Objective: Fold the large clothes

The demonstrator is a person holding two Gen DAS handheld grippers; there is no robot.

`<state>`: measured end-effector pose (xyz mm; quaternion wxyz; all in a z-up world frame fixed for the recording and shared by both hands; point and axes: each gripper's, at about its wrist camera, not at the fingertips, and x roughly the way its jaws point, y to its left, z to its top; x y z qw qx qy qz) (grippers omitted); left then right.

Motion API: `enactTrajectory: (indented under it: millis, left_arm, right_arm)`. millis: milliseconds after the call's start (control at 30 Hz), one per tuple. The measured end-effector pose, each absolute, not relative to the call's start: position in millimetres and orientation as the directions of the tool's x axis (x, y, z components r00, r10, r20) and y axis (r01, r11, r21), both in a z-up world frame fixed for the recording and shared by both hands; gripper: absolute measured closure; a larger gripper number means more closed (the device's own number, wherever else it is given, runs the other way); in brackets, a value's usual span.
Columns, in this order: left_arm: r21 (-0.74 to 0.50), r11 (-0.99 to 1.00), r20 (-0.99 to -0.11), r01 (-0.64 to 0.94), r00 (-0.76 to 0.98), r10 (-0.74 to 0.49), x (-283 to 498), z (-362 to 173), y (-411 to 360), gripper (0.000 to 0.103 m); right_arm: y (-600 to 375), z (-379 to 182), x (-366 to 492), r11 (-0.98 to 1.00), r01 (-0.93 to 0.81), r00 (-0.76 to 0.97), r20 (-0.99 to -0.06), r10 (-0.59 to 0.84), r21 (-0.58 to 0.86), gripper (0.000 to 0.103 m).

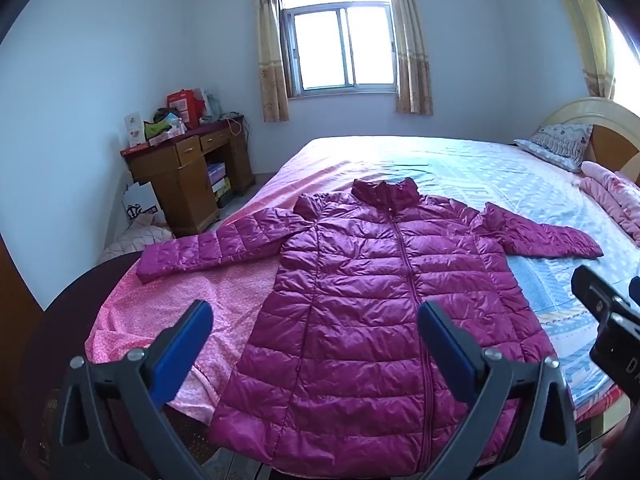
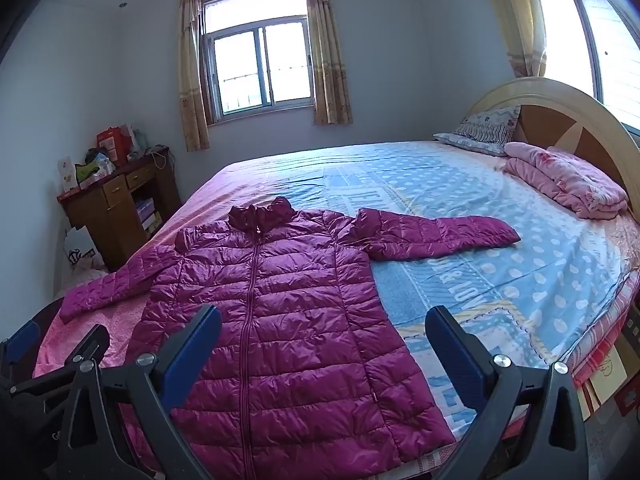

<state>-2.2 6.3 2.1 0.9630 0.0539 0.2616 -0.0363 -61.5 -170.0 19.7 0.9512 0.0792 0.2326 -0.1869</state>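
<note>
My magenta puffer jacket (image 1: 384, 304) lies zipped and flat, sleeves spread, its hem at the near edge of the bed (image 2: 500, 216) so I can reach it. My left gripper (image 1: 316, 320) and right gripper (image 2: 324, 332) hover spread wide, holding nothing, ready for a first fold.

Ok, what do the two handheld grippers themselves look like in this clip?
Both match: the left gripper and right gripper each have dark grey plastic arms with triangular cut-outs, silver round bolts, and flat blue pads on the fingers. No cables or sleeves show.
</note>
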Motion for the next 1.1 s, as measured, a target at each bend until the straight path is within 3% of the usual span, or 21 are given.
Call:
enactTrajectory:
  millis: [1100]
  left_arm:
    - [0.079,0.992,-0.515,0.096,0.856,-0.042,-1.9,0.3,10.8,0.000]
  right_arm:
    - [-170.7,15.6,-59.2,0.917,0.395,0.811,-0.490,-0.321,0.054,0.001]
